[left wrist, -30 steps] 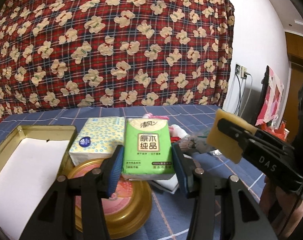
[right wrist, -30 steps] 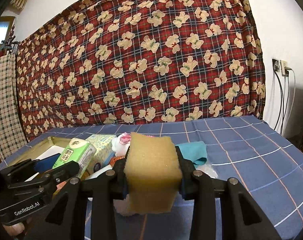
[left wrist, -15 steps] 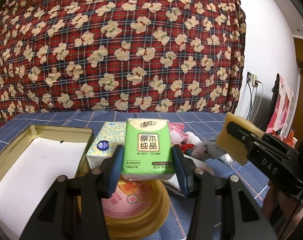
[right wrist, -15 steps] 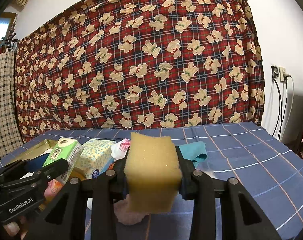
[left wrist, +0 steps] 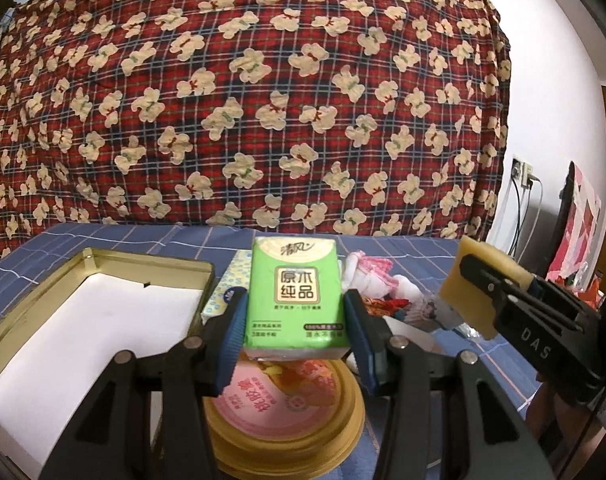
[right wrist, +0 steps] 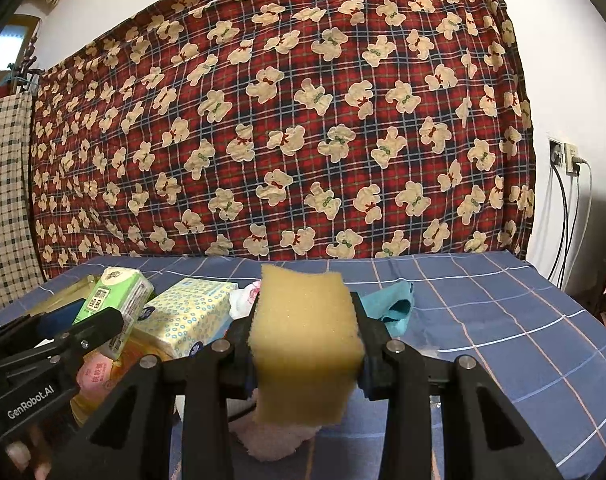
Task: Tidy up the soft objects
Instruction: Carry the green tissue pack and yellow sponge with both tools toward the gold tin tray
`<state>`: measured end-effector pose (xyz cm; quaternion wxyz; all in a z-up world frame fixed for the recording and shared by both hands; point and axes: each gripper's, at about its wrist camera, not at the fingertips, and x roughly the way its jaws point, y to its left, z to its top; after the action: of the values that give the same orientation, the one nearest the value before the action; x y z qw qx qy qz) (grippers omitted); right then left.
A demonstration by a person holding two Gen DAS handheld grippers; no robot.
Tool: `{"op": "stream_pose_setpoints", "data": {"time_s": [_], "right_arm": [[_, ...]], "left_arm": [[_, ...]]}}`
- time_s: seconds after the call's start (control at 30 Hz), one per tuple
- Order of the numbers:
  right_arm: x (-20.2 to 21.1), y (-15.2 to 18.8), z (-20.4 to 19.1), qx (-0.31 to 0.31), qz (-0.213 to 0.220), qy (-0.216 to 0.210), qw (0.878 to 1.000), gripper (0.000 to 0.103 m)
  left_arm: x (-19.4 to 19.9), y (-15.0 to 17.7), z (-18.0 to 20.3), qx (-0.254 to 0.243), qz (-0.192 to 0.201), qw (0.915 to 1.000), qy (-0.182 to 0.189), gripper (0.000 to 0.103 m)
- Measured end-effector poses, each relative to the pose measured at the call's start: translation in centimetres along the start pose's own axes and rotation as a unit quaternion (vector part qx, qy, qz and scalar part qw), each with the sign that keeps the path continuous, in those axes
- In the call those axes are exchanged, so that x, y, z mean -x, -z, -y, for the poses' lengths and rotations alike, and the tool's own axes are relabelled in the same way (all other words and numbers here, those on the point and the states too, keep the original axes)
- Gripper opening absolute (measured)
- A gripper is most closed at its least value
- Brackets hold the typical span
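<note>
The left hand-held gripper point(left wrist: 297, 330) is clamped on a green tissue pack point(left wrist: 295, 294), held upright between its two blue-padded fingers point(left wrist: 233, 336), with the printed face toward the camera. Below the pack, just under the fingertips, sits a round gold tin lid point(left wrist: 287, 424) with a pink label. To the left of this hand-held gripper lies an open rectangular gold tin point(left wrist: 151, 266) with a white lining. Just behind the green pack, partly hidden by it, is a yellow tissue pack with blue circles point(left wrist: 233, 280). Behind and to the right is a heap of white and pink cloth point(left wrist: 373, 280).

The right hand-held gripper point(right wrist: 305, 344) is clamped on a yellow sponge point(right wrist: 305, 340), which fills the gap between its black fingers and sticks out above and below them. In the left wrist view this same sponge point(left wrist: 469, 286) shows to the right of the green pack, apart from it. Beneath the sponge lies something pale pink and fluffy point(right wrist: 277, 440). Ahead and slightly to the right of the sponge lies a teal cloth point(right wrist: 391, 306). To the left, the other hand-held gripper holds the green pack above the gold lid.

Everything rests on a surface covered in a blue checked cloth point(right wrist: 503, 320). Behind it hangs a red plaid fabric printed with cream bears point(right wrist: 303, 120).
</note>
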<state>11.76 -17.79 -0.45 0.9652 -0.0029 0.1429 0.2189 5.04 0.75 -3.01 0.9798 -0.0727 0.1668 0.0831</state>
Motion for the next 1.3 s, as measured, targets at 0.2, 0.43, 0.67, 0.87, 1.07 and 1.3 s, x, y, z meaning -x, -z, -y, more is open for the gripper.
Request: {"op": "stream_pose_setpoints", "data": {"time_s": [0.2, 0.43, 0.67, 0.87, 1.07, 1.3], "right_arm": [[-0.3, 0.1, -0.6, 0.004, 0.001, -0.003, 1.0, 0.039], [-0.9, 0.1, -1.1, 0.005, -0.003, -0.003, 1.0, 0.039], [-1.4, 0.1, -2.0, 0.012, -0.003, -0.007, 1.0, 0.039], [-1.7, 0.1, -2.6, 0.016, -0.004, -0.009, 1.0, 0.039], [-2.2, 0.0, -3.5, 0.016, -0.005, -0.015, 1.0, 0.039], [-2.6, 0.0, -4.9, 0.026, -0.007, -0.025, 0.999, 0.039]], "left_arm": [[0.2, 0.0, -0.3, 0.001, 0.007, 0.9999, -0.011, 0.048], [0.3, -0.1, -0.5, 0.0, 0.012, 0.9997, -0.019, 0.048], [0.5, -0.2, -1.0, 0.004, 0.016, 0.9996, -0.022, 0.048], [0.5, -0.2, -1.7, 0.009, 0.014, 0.9993, -0.032, 0.048], [0.5, -0.2, -2.1, 0.014, 0.013, 0.999, -0.041, 0.048], [0.9, -0.2, -2.9, 0.023, 0.019, 0.9979, -0.056, 0.048]]}}
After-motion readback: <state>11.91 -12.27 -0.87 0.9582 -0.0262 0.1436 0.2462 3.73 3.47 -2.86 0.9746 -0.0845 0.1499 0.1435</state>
